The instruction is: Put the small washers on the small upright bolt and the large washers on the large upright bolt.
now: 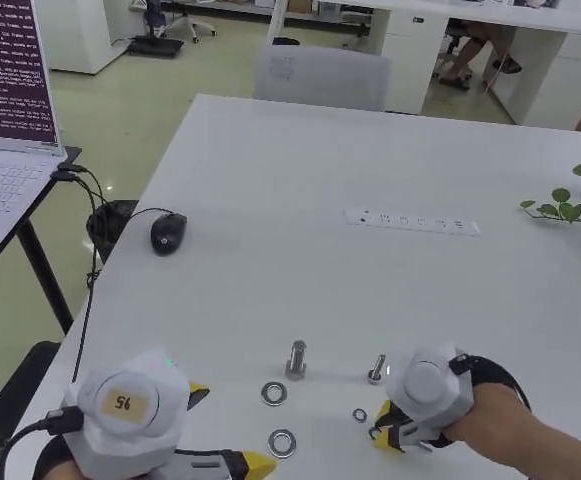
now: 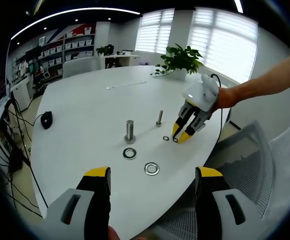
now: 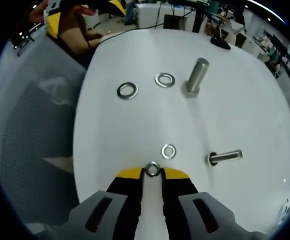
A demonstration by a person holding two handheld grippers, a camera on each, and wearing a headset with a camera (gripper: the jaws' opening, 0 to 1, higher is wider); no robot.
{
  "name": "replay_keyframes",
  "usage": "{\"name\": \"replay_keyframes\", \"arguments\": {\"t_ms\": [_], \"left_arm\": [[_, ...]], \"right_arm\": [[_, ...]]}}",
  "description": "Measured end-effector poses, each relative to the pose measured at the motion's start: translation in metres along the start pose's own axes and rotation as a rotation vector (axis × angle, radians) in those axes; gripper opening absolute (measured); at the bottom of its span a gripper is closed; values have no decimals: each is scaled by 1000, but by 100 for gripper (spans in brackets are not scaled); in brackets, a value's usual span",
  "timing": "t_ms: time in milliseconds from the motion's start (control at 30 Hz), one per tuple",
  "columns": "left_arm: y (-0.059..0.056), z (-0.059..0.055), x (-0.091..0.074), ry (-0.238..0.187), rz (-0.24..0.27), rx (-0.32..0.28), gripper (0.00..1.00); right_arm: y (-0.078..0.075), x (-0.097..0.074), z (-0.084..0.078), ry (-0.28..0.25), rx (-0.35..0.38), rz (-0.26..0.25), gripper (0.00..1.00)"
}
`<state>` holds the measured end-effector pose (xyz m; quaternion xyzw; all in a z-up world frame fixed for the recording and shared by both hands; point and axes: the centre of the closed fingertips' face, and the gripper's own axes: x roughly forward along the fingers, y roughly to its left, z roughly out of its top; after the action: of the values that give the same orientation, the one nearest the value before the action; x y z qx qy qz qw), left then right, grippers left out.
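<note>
The large bolt (image 1: 296, 358) and the small bolt (image 1: 376, 369) stand upright near the table's front edge. Two large washers (image 1: 274, 393) (image 1: 282, 441) lie flat in front of the large bolt. One small washer (image 1: 359, 415) lies by the small bolt. My right gripper (image 1: 381, 435) hovers just right of it. In the right gripper view, my right gripper (image 3: 152, 176) is shut on another small washer (image 3: 152, 170) at its tips, with the loose small washer (image 3: 168, 150) just ahead. My left gripper (image 2: 153, 175) is open, near the closer large washer (image 2: 151, 168).
A black mouse (image 1: 168, 233) sits at the table's left and a white power strip (image 1: 412, 221) lies further back. A laptop (image 1: 0, 100) on a side stand, with cables (image 1: 95, 200), is left of the table. A plant (image 1: 575, 200) is at the right and a chair (image 1: 320, 75) behind.
</note>
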<state>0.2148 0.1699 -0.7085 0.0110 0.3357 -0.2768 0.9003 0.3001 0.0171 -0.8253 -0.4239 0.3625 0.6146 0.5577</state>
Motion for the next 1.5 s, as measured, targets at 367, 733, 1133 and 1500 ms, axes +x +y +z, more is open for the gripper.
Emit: {"name": "replay_keyframes", "arguments": {"t_ms": [367, 733, 1133, 1500], "left_arm": [[-4, 4, 5, -3, -13, 12, 68], [1, -2, -1, 3, 2, 0, 68], [-1, 2, 3, -3, -7, 4, 68], [0, 1, 3, 1, -5, 7, 68]], "right_arm": [[-1, -1, -1, 4, 54, -37, 14], [1, -7, -8, -44, 155, -51, 13], [-22, -33, -6, -96, 224, -111, 13], [-61, -59, 4, -124, 243, -179, 13]]}}
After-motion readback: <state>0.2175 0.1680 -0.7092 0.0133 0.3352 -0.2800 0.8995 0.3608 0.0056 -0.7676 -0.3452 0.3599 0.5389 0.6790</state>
